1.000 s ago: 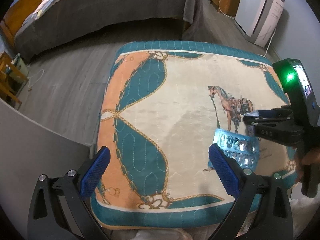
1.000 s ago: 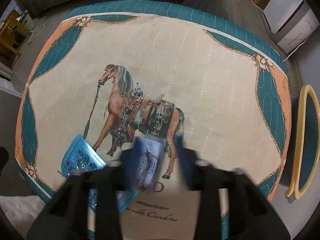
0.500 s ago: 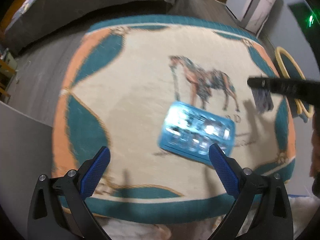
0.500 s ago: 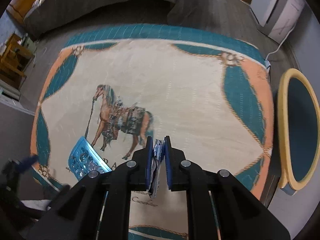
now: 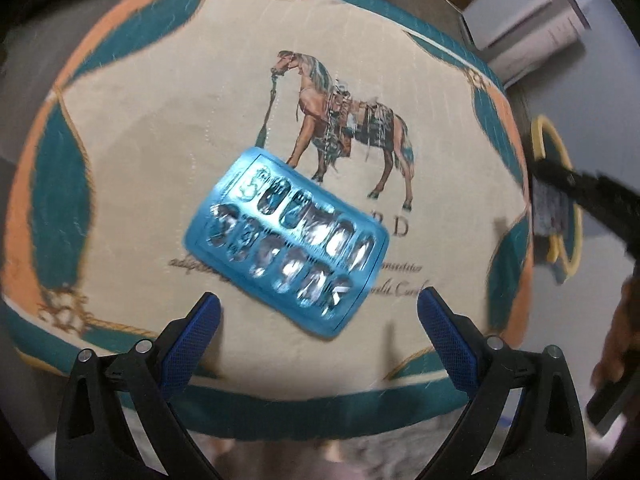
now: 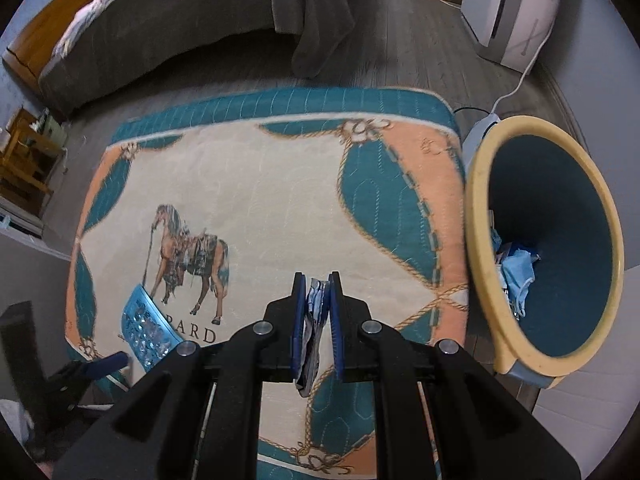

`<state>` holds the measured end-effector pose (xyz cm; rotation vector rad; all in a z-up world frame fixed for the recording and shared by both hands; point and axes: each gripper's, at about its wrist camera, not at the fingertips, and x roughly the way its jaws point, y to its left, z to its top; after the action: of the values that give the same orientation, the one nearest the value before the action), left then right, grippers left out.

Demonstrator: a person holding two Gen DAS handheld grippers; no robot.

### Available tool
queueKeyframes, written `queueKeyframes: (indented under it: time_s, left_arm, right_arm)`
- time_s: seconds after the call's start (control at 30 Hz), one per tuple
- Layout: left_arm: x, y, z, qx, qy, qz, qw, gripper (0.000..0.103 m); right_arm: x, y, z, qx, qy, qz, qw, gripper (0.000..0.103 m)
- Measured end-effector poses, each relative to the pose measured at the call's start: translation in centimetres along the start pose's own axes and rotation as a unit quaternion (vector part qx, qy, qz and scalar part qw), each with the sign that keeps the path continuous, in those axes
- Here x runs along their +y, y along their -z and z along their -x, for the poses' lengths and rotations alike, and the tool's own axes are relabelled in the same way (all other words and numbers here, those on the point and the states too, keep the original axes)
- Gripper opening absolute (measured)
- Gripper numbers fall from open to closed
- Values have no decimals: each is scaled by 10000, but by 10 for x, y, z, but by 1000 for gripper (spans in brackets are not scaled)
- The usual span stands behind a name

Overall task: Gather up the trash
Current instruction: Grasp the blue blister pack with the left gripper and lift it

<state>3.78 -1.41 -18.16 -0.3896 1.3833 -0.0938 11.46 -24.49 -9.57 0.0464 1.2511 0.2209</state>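
Bare quilted mat (image 6: 280,184), bin (image 6: 480,208) touching edge

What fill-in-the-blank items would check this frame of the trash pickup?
1. The right gripper is shut on a crumpled ____.
2. The blue blister pack lies on the ____-print mat.
3. The left gripper is ____.
4. The yellow-rimmed bin stands off the mat's ____ edge.

Missing: wrapper; horse; open; right
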Motion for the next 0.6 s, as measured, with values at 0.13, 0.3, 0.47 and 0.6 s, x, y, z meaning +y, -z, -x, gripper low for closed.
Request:
queueKeyframes:
  time_s: [0.13, 0.3, 0.47, 0.6]
  left_arm:
    - [-4, -11, -8, -49, -29, 119, 9999, 97]
    - [-18, -27, -16, -283, -395, -140, 9987, 97]
    - [-33, -34, -26, -435, -923, -555, 9932, 92]
    - [-47, -30, -28, -600, -1356, -970, 9842, 69]
  right_arm:
    - [-13, -2, 10, -119, -111, -32, 9999, 11]
    - [-25, -3, 16, -186, -172, -51, 9997, 11]
    - [-35, -3, 18, -226, -158, -38, 9996, 11]
    - [-44, -5, 20, -274, -136, -80, 9995, 11]
